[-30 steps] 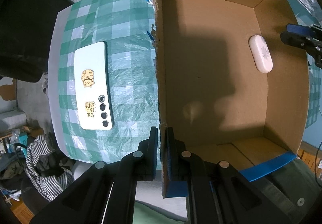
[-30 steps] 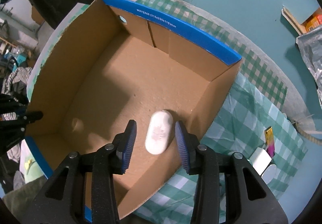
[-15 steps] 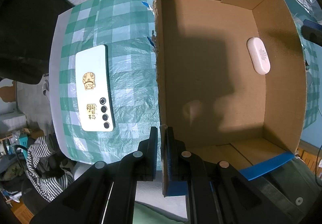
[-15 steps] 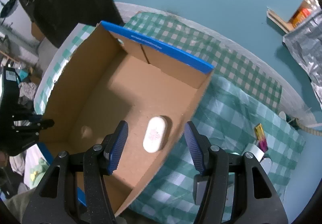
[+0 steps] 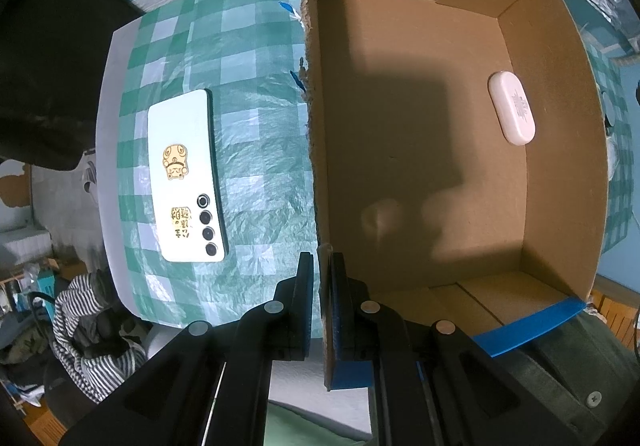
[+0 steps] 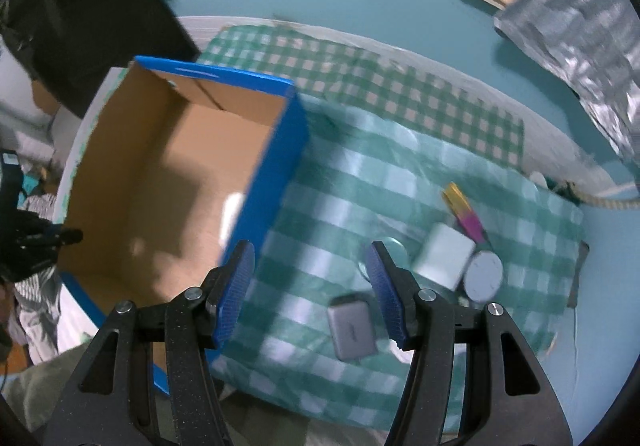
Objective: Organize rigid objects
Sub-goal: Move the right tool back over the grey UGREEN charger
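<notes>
We see left gripper [image 5: 320,286] with jaws clamped on near wall of cardboard box [image 5: 560,173]; white oval case [image 5: 512,107] lies inside, against far wall. Right gripper [image 6: 310,286] hangs over checked cloth [image 6: 340,205] beside box, jaws apart, nothing between. Grey case [image 6: 352,328], white block [image 6: 442,256], round grey disc [image 6: 483,276] lie on cloth; phone [image 5: 186,177] lies other side of box

Box [image 5: 460,165] blue rim: small white print, blurred, unreadable. Phone [image 5: 185,177] back: gold sticker characters, illegible.
</notes>
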Demonstrator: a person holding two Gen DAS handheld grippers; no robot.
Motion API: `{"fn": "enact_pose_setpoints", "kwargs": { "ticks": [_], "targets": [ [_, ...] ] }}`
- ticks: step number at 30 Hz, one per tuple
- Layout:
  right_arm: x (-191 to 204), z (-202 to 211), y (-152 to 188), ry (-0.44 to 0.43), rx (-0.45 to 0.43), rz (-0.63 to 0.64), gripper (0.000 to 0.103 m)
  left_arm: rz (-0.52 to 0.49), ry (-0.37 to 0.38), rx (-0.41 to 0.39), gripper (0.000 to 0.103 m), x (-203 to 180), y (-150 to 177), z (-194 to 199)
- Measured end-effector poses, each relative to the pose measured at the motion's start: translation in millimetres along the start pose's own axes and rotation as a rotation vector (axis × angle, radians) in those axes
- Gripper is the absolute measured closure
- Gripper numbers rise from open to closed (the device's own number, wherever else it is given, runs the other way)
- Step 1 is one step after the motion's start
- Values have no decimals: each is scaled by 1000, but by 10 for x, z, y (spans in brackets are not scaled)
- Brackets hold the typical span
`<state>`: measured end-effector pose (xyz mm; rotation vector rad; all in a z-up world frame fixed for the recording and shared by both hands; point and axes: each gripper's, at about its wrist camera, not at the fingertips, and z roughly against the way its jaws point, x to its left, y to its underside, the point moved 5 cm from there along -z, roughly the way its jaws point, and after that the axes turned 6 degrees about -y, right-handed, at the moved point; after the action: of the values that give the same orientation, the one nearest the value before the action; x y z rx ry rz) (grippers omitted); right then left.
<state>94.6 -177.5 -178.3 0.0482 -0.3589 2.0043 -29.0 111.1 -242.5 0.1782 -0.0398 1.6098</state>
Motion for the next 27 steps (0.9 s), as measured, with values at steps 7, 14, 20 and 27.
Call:
{"fn": "enact_pose_setpoints", "kwargs": {
  "ticks": [7,14,20,27],
  "targets": [
    [-310,-110,296,24,54,-34,44,-6,1,-1,95,-19,-11,14],
    [-411,-465,566,20,122,-23,44,-9,1,-2,95,-41,-21,28],
    [-391,-741,744,27,175,26,44,-3,0,5,95,-27,-18,23],
    [-402,-929,824,46,210,56,44,-1,-1,9,95,-18,-10,6]
  ]
}}
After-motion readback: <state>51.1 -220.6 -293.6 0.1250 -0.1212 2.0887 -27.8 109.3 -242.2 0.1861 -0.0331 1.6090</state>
